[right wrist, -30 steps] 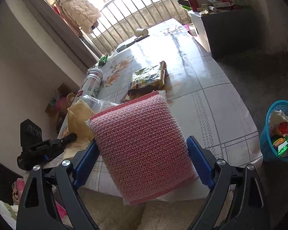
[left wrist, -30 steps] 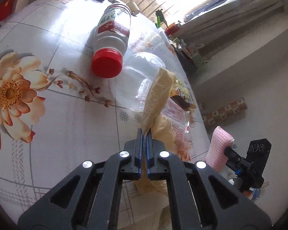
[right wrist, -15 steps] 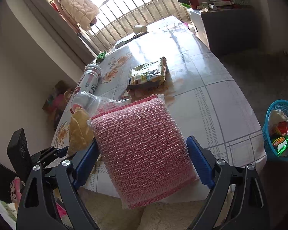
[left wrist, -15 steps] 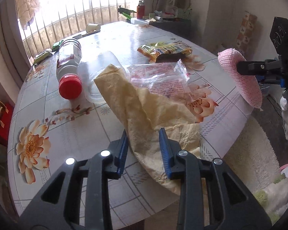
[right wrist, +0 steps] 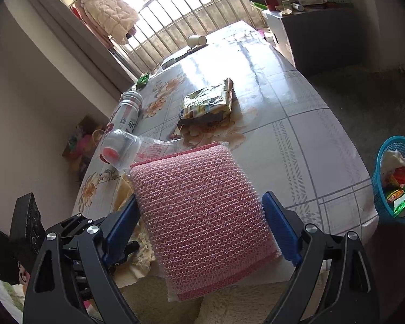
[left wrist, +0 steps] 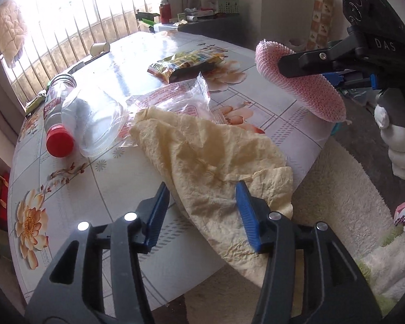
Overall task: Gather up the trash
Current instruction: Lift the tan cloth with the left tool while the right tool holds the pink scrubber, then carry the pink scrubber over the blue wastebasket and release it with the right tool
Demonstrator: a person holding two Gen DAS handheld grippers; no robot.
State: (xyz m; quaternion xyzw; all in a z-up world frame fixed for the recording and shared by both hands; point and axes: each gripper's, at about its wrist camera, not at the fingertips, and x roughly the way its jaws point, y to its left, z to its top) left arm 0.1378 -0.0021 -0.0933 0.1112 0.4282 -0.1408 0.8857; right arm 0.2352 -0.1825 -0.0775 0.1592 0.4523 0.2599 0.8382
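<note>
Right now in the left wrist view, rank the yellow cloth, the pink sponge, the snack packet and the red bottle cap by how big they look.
1. Yellow cloth, nearest the camera, so partly inflated.
2. Pink sponge.
3. Snack packet, farther back, so probably understated.
4. Red bottle cap.

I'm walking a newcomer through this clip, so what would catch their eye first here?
Probably the pink scrubbing pad clamped in the right gripper, filling its view. Next, the crumpled yellow cloth draped over the table's near edge, between the opening jaws of the left gripper.
</note>
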